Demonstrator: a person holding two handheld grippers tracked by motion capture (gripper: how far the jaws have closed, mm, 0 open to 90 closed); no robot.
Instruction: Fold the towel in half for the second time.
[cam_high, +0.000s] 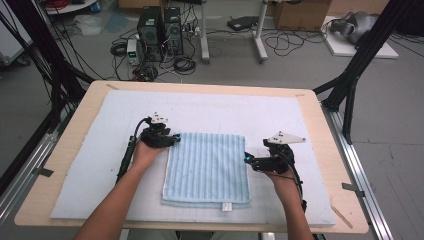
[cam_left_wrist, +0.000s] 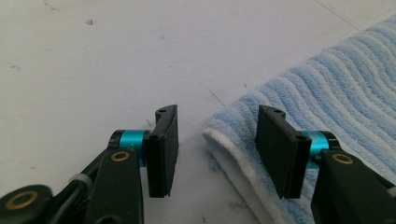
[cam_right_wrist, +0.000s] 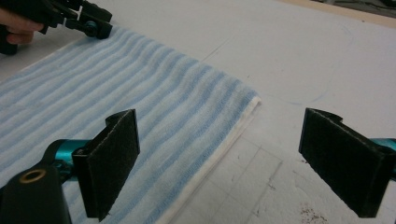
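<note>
Left gripper: jaws half spread, straddling the far-left corner of the towel; pads not yet pressing.
Right gripper: jaws spread wide at the towel's right edge, nothing pinched.
Towel position: flat on the white mat, long axis near-to-far.
Label: small tag on near hem, unreadable.

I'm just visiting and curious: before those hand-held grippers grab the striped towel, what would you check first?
1. Towel lies flat on the mat: ok.
2. Left hand-held gripper straddles the towel's corner: ok.
3. Its pads press the cloth: not ok, a gap shows.
4. Right hand-held gripper stands open around the towel's other far corner: ok.
5. How many folded layers lie at each corner: cannot tell.
</note>
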